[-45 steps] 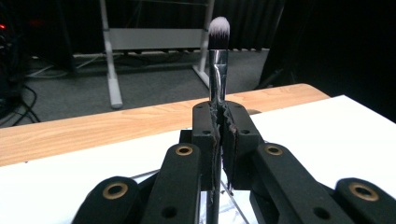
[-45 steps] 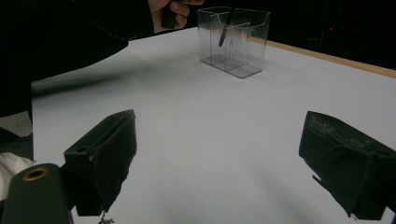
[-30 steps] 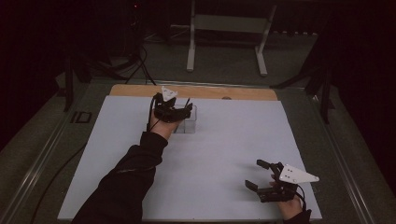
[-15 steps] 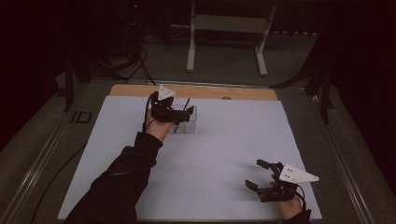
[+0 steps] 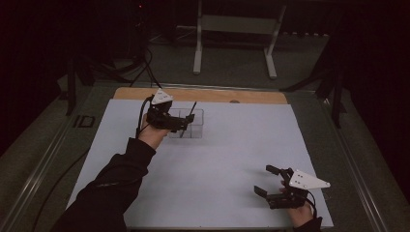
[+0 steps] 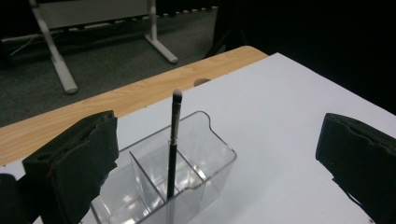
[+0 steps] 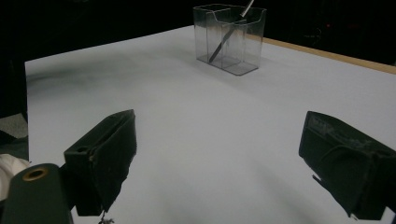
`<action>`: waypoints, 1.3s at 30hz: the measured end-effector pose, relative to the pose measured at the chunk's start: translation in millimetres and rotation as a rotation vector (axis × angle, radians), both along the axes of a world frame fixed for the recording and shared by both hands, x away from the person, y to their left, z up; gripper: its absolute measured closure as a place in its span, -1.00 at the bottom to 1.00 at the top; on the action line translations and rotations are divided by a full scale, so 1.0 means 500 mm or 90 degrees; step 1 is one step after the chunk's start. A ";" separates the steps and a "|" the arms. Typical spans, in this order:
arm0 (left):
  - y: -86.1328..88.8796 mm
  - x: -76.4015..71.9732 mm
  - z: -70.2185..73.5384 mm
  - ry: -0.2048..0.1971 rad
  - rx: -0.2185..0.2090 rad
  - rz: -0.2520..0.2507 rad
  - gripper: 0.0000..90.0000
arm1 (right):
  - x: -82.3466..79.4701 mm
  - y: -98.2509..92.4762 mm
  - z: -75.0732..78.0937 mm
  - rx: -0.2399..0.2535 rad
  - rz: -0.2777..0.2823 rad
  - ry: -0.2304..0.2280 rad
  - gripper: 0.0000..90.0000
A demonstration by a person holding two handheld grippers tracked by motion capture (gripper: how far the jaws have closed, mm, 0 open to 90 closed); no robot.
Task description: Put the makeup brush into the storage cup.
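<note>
one slim black brush [image 6: 173, 140] is standing tilted in one clear divided holder [image 6: 205, 154] at twelve o'clock. the left gripper [image 5: 186, 123] has just been opening its jaws and is gaping wide, empty. the right gripper [image 5: 267, 180], at five o'clock, is also gaping empty.

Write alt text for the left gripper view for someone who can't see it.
A thin black makeup brush stands in a clear divided organizer on a white table, bristles up. The left gripper frames it with fingers wide open, touching nothing.

A wooden table [image 5: 203, 94] carries a white sheet [image 5: 217, 164] bearing a clear organizer [image 5: 193, 126].
</note>
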State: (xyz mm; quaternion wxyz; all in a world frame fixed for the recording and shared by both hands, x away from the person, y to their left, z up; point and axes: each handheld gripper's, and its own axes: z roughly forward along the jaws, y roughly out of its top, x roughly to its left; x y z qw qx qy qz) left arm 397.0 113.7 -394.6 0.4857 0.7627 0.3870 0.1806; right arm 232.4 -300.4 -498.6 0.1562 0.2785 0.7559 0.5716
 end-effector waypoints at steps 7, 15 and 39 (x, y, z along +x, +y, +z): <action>0.026 -0.019 0.010 0.004 -0.010 -0.024 -0.98 | 0.000 0.000 0.000 -0.002 -0.002 0.000 -0.75; 0.055 -0.051 0.008 0.005 -0.011 -0.074 -0.98 | 0.000 0.000 0.000 -0.003 -0.003 -0.001 -0.75; 0.092 -0.169 -0.048 0.012 -0.021 -0.236 -0.98 | 0.000 0.002 -0.002 -0.011 -0.006 0.001 -0.75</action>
